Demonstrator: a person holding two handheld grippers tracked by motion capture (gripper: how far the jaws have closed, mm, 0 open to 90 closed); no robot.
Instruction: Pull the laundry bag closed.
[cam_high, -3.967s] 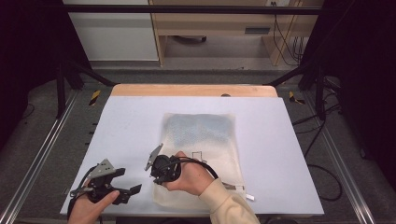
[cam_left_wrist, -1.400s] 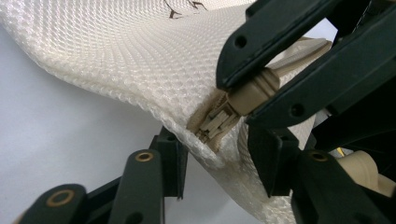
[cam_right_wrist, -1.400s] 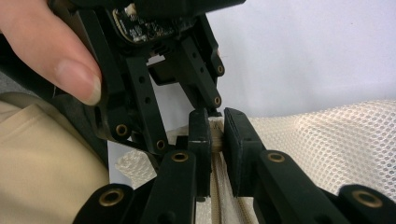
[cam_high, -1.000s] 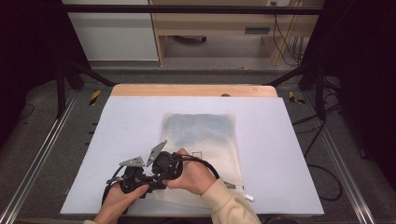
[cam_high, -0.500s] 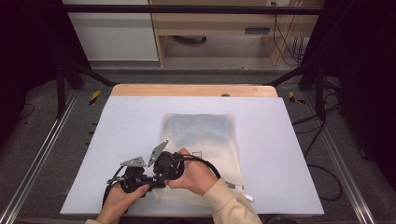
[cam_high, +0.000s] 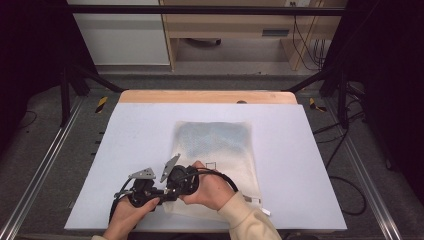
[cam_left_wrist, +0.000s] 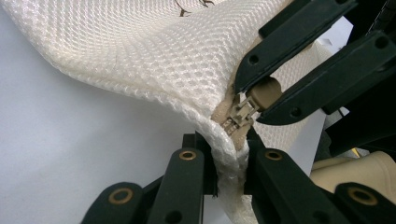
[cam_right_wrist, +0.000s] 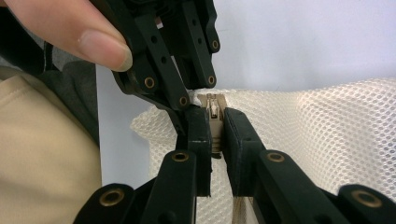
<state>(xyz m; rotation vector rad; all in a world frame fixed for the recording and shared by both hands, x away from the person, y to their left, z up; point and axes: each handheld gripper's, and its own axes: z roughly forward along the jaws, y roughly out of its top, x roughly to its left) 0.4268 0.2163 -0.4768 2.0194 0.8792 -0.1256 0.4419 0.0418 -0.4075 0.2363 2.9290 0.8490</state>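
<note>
A cream mesh bag with something blue-grey inside lies flat on the white table. Both grippers meet at its near left corner. My left gripper is shut on the mesh edge just beside the zipper's end. My right gripper is shut on the tan zipper pull. In the left gripper view the corner of the bag is lifted off the table. In the right gripper view the left gripper's fingers reach in from the top and touch the mesh beside the pull.
A wooden strip runs along the table's far edge. Metal rails flank both sides, and cables lie on the floor at the right. Bare table surface lies to the left of the bag and beyond it.
The left gripper has moved right from the table's near left corner to the bag's corner and shut on the mesh. The right gripper has stayed at the zipper.
</note>
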